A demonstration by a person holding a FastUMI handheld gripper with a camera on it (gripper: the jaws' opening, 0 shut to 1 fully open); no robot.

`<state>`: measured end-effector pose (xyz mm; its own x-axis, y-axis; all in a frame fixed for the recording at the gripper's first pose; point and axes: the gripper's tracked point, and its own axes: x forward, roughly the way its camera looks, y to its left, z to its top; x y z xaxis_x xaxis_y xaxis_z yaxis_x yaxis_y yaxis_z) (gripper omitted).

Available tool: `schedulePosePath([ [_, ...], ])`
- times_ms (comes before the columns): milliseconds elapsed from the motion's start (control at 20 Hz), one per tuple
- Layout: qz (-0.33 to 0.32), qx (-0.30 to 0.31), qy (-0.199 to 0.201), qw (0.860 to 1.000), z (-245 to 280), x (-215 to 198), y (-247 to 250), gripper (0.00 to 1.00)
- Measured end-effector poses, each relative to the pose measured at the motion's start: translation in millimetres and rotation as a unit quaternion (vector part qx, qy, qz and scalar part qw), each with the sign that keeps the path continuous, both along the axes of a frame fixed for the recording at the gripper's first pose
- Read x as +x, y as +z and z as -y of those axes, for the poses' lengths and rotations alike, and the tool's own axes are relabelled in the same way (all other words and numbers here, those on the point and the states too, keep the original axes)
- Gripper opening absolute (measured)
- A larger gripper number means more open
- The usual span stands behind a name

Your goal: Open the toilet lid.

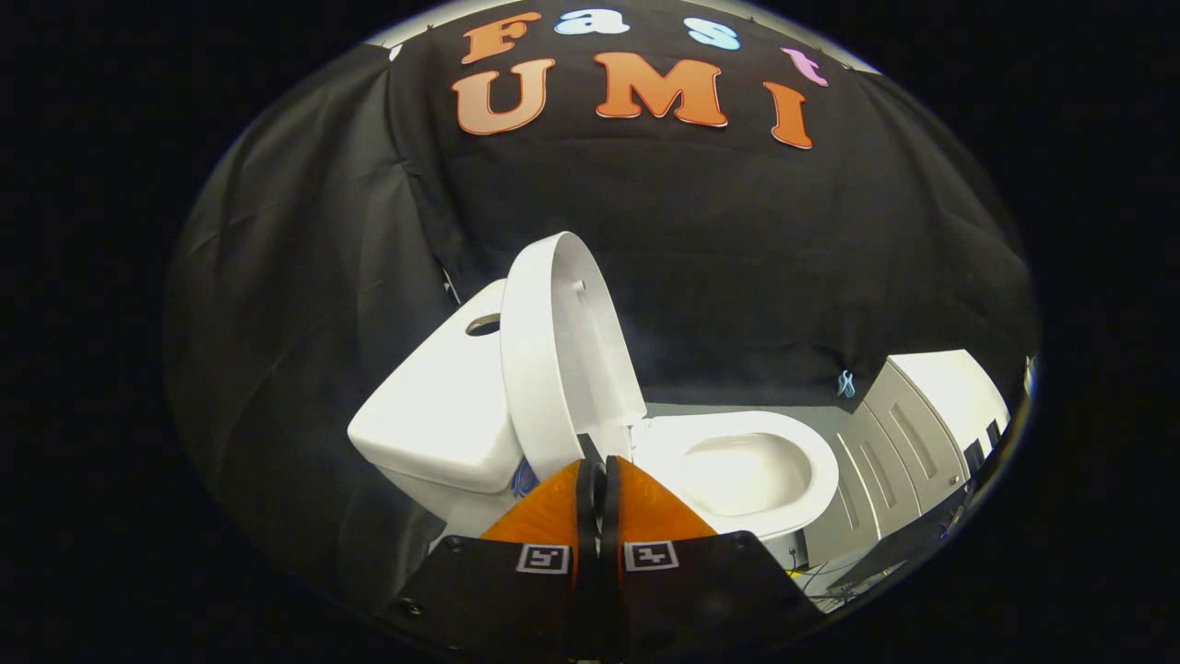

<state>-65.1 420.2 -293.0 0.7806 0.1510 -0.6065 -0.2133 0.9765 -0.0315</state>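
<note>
The lid (562, 360) is raised upright; the gripper (597, 461), fingers clenched empty, is best withdrawn without nudging it.

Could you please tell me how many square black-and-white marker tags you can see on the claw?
2: left marker tag and right marker tag, one either side of the shut claw, near the raised toilet lid.

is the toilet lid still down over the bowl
No, the lid stands raised against the tank, leaving the bowl uncovered.
</note>
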Motion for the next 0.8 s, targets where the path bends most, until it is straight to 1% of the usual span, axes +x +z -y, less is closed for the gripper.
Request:
schedulePosePath([
  [100,0.006,-0.006,0.014,1.000,-6,0,1,0.09],
  [200,0.010,-0.009,0.025,1.000,-6,1,2,0.15],
  [250,0.010,-0.005,0.031,0.999,-7,0,3,0.15],
  [300,0.017,-0.007,0.033,0.999,-5,0,9,0.24],
  [350,0.028,-0.009,0.033,0.999,-2,4,16,0.30],
  [400,0.037,-0.008,0.032,0.999,2,7,26,0.45],
  [550,0.055,0.002,0.025,0.998,18,12,47,0.63],
  [650,0.066,0.009,0.021,0.998,31,16,60,0.74],
  [750,0.079,0.015,0.016,0.997,44,18,74,0.95],
  [800,0.086,0.017,0.012,0.996,50,23,82,0.99],
])
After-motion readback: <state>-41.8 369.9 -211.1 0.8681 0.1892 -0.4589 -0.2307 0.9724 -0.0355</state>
